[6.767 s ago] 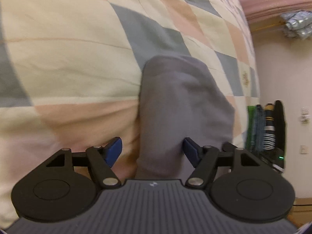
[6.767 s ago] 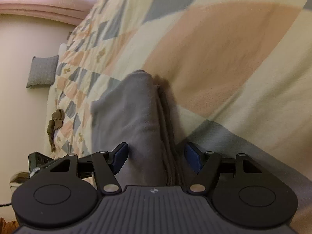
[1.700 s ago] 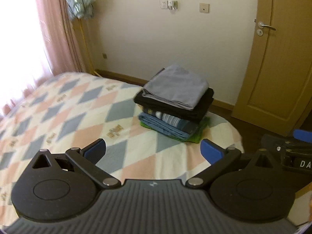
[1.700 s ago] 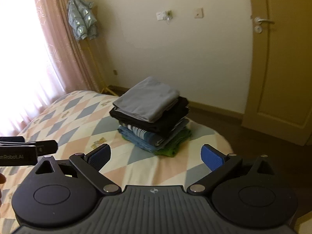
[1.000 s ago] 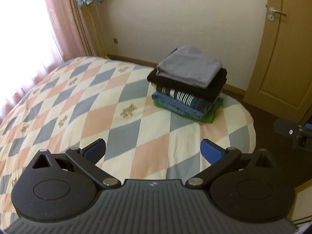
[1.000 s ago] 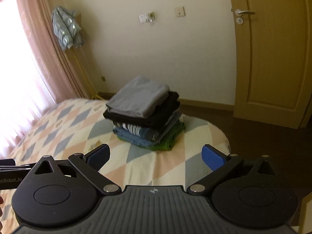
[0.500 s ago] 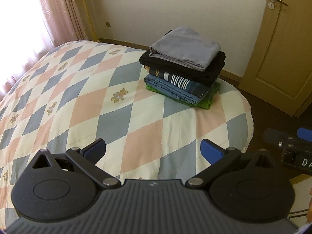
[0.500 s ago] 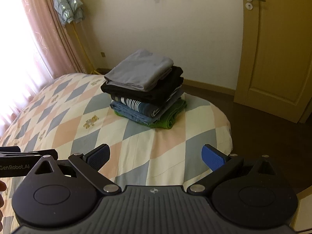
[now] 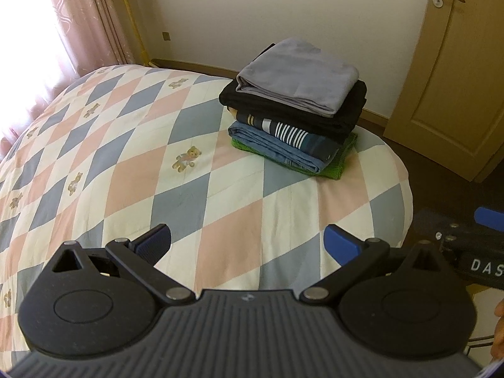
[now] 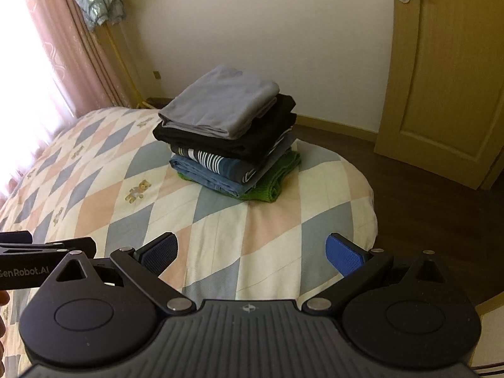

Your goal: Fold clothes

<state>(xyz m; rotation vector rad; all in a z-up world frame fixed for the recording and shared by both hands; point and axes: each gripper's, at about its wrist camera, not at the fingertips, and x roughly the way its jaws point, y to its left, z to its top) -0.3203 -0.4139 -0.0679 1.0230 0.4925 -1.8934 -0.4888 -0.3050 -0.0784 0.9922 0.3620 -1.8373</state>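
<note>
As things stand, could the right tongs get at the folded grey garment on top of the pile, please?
Probably yes. The right tongs are open and hold nothing, and only bare quilt lies between them and the grey garment, which sits uncovered atop the pile. They would need to move forward first.

Quilted bed (image 9: 176,170) bears one folded clothes stack (image 9: 293,107)

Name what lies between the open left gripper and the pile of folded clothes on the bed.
Only bare patchwork quilt lies between the left gripper and the pile of folded clothes, as the left wrist view shows.
</note>
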